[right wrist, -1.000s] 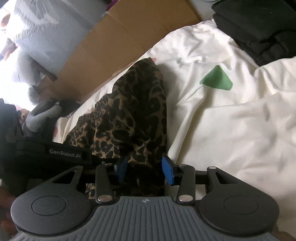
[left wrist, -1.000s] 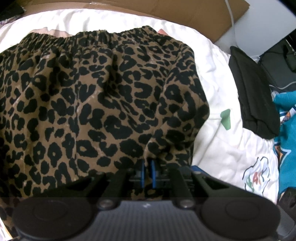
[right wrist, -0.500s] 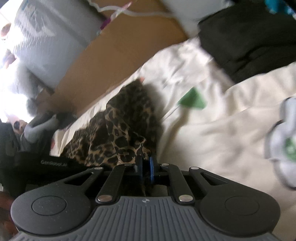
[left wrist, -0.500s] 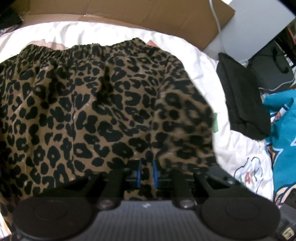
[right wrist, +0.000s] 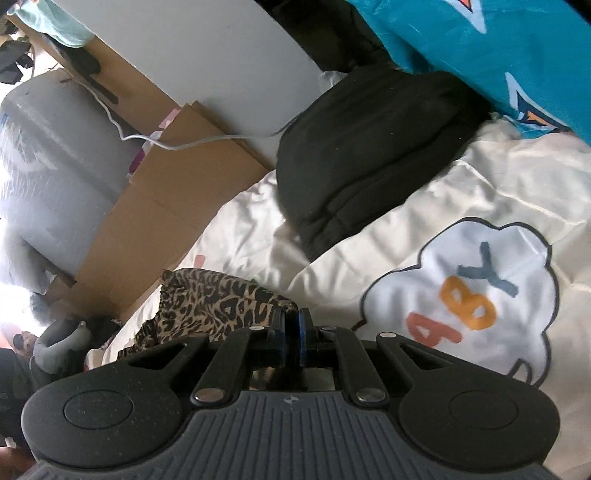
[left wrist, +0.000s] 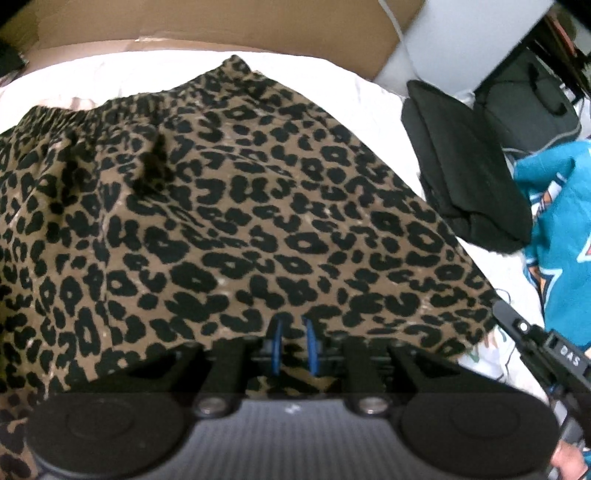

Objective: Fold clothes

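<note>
A leopard-print skirt [left wrist: 229, 221] with an elastic waistband lies spread over a white bedcover [left wrist: 332, 85] and fills most of the left wrist view. My left gripper [left wrist: 293, 345] is shut on the skirt's near hem, cloth pinched between its blue pads. In the right wrist view my right gripper [right wrist: 291, 332] is shut on a corner of the same skirt [right wrist: 214, 302], which bunches up to its left. The right gripper's black body [left wrist: 543, 354] shows at the lower right edge of the left wrist view.
A folded black garment [left wrist: 461, 173] lies on the bed to the right, with a teal printed garment [left wrist: 557, 229] beyond it. Brown cardboard [left wrist: 221, 26] runs along the far side of the bed. The bedcover has a cloud print with letters [right wrist: 469, 291].
Both grippers have pulled the hem out to the right, so the folded-in right side of the skirt is now spread flat. The right gripper closed on the cloth a second ago.
</note>
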A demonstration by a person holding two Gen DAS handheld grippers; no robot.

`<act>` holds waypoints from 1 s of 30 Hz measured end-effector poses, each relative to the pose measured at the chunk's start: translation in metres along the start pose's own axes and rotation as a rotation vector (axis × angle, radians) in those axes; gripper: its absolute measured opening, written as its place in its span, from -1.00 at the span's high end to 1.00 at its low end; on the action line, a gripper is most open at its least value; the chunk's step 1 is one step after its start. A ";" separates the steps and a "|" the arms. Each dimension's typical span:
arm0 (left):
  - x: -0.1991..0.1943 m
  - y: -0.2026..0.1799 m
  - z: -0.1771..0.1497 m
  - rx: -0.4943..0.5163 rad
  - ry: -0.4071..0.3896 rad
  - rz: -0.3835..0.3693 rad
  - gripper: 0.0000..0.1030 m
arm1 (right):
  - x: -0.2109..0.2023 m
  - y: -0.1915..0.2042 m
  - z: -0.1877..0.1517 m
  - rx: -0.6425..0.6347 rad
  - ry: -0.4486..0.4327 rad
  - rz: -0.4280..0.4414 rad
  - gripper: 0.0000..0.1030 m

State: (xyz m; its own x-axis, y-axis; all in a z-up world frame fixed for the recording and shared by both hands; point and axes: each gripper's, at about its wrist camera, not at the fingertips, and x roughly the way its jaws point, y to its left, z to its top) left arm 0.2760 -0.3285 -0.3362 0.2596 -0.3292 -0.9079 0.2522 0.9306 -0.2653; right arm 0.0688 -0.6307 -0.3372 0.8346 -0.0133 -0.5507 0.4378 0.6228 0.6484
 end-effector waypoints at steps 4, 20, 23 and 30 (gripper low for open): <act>-0.002 -0.010 -0.003 0.033 0.010 0.022 0.61 | 0.004 -0.006 0.004 -0.001 0.010 -0.008 0.94; -0.079 0.016 -0.058 0.031 -0.033 0.086 0.49 | -0.006 -0.036 -0.006 0.137 0.013 -0.003 0.22; -0.096 0.034 -0.061 0.002 -0.045 0.108 0.49 | -0.004 -0.031 -0.013 0.136 0.038 0.010 0.22; -0.144 0.079 -0.066 -0.078 -0.094 0.158 0.43 | -0.014 -0.003 -0.021 0.046 0.083 0.024 0.22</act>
State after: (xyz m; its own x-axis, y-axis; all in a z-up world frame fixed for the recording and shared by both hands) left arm 0.1972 -0.1970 -0.2477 0.3769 -0.1877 -0.9070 0.1292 0.9803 -0.1491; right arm 0.0488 -0.6164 -0.3424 0.8152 0.0670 -0.5753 0.4349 0.5853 0.6844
